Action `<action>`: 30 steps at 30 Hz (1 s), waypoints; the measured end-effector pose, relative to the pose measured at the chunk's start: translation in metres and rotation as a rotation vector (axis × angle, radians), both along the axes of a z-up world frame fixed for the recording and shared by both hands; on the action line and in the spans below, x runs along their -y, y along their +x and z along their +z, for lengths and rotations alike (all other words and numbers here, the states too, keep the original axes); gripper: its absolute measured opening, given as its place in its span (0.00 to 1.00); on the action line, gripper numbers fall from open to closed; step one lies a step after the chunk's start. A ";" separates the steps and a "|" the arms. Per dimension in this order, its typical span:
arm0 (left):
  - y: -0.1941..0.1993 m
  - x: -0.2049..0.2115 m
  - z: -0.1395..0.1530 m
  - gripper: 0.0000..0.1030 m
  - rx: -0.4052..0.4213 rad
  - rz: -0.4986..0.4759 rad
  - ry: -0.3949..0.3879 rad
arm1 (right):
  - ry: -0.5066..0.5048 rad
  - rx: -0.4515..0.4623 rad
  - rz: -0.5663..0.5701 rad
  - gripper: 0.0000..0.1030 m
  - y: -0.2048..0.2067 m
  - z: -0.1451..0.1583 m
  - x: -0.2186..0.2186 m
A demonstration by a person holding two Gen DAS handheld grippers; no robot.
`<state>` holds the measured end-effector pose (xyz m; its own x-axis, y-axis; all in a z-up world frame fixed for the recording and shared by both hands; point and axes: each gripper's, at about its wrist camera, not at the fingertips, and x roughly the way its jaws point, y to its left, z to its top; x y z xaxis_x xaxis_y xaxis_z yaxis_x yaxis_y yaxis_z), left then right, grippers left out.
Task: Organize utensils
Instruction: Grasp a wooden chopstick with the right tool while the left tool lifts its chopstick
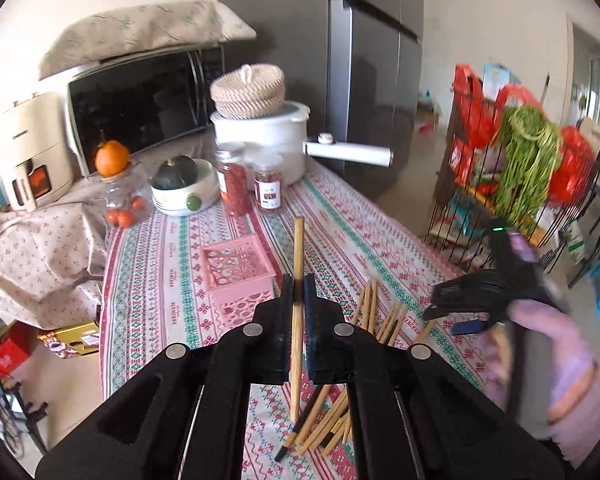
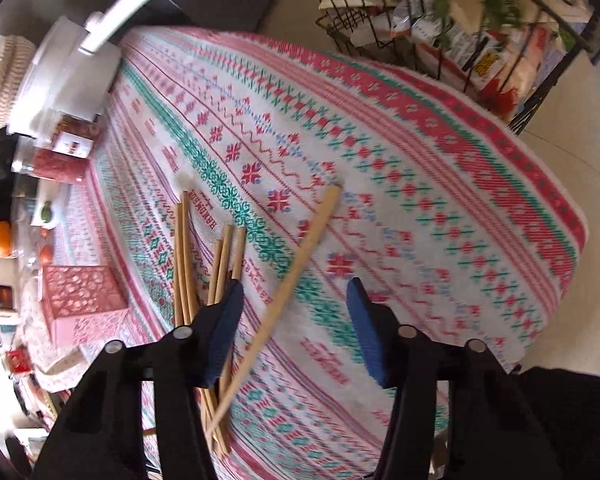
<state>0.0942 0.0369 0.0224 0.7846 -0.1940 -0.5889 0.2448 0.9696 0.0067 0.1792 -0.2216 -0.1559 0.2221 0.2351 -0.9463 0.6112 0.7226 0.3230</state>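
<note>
Left gripper (image 1: 298, 292): jaws closed on 1 bamboo chopstick (image 1: 298, 248), a pale round-section rod held upright, raised clear of the tablecloth (image 1: 172, 264). Its top end stands above the pads and its lower end hangs below them.

Right gripper (image 2: 296, 320): jaws apart, pads not pressing on anything. 1 loose chopstick (image 2: 300, 264) lies slanted on the cloth in the gap between the blue, ribbed pads (image 2: 224, 336), touching neither. In the left wrist view this gripper is held by a hand in a pink glove (image 1: 540, 360).

Pink basket (image 1: 238, 276): 1 item, square, rigid plastic with perforated lattice walls and floor, standing on the tablecloth. Taking it as landmark:
- Held chopstick: just to its right, above the cloth.
- Loose chopsticks (image 1: 374, 312): a scattered pile to its right and nearer the camera; at least 8 visible in the left wrist view, exact count not determinable because of overlap. Same pale bamboo; some show dark tips.
- Beyond it: 2 clear jars (image 1: 236, 184) with red contents, 1 white pot (image 1: 260, 136) with a long white handle, and 1 round woven lidded basket (image 1: 249, 90) sitting on that pot.
- Beyond it, to the left: 1 white bowl (image 1: 184, 196) holding 1 dark green squash.

Tablecloth: woven fabric, banded pattern in red, teal and white.
</note>
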 end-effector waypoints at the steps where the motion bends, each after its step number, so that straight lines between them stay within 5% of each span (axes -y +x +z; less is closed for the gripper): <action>1: -0.005 -0.003 0.000 0.04 0.010 0.002 -0.005 | -0.011 -0.028 -0.007 0.46 0.005 -0.004 -0.005; 6: -0.019 -0.013 0.008 0.04 0.053 -0.008 -0.022 | -0.097 -0.066 -0.046 0.41 0.017 -0.010 -0.018; 8: -0.022 -0.019 0.010 0.04 0.062 -0.008 -0.041 | -0.130 -0.063 -0.049 0.21 0.018 -0.010 -0.020; 11: -0.022 -0.028 0.010 0.04 0.058 0.002 -0.068 | -0.137 -0.015 -0.046 0.10 0.015 -0.011 -0.020; 15: -0.017 -0.043 0.008 0.04 0.031 0.015 -0.148 | -0.105 0.057 -0.019 0.08 0.001 -0.008 -0.017; 30: -0.021 -0.069 0.029 0.04 0.068 0.132 -0.275 | -0.142 0.546 0.184 0.08 -0.085 0.141 -0.028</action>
<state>0.0735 0.1061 0.0515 0.8494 -0.2328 -0.4736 0.1248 0.9606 -0.2482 0.0939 -0.1940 -0.0147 0.6531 0.1950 -0.7317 0.2445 0.8603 0.4474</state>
